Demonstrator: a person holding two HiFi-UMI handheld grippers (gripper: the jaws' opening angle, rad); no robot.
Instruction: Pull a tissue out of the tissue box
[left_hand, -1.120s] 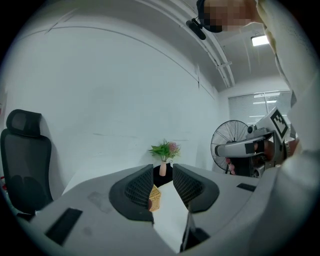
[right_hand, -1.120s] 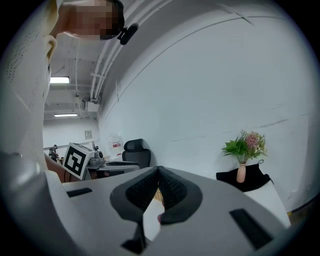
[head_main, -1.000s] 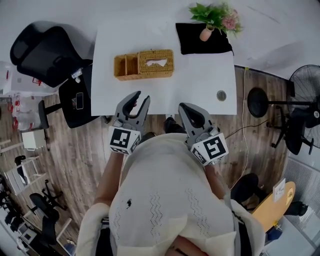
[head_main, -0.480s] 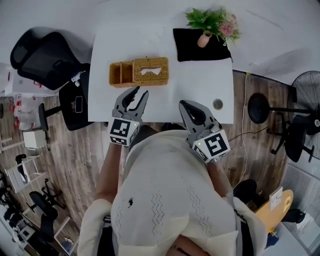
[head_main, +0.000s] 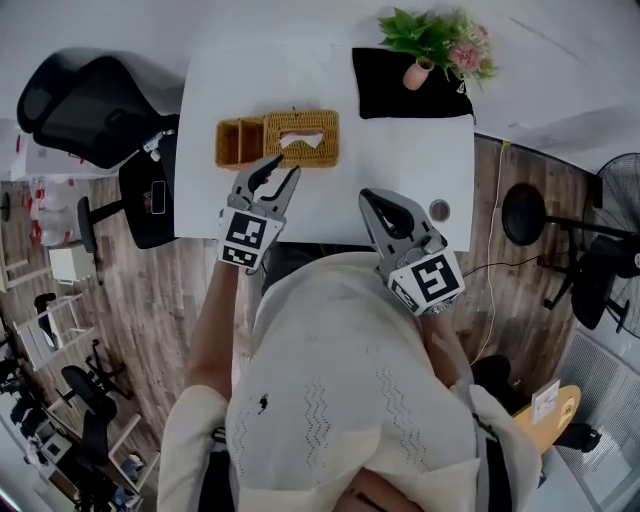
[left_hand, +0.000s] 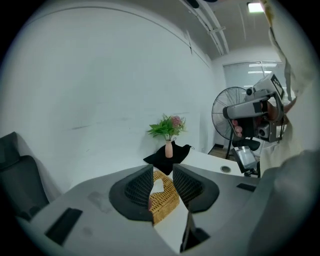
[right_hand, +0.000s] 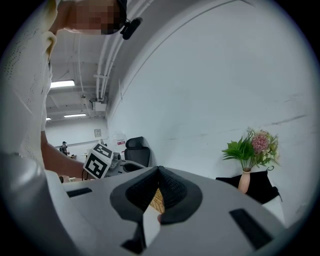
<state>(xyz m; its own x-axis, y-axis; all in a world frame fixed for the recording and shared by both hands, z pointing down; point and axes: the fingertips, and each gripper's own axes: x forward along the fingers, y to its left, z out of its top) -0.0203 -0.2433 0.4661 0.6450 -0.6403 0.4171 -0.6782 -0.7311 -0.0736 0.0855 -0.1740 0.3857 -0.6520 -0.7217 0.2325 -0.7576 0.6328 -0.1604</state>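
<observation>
Left gripper (head_main: 275, 172) hovers with jaws apart, the wicker tissue box (head_main: 301, 138) just ahead of them on the worktop (head_main: 400, 160), its white tissue (head_main: 302, 143) poking up. Looks like the approach: next, drop onto that tissue and pinch. Right gripper (head_main: 373, 198), jaws together on nothing, hangs back.

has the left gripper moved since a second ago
Yes. The left gripper has moved forward across the table, closing most of the gap to the tissue box.
</observation>
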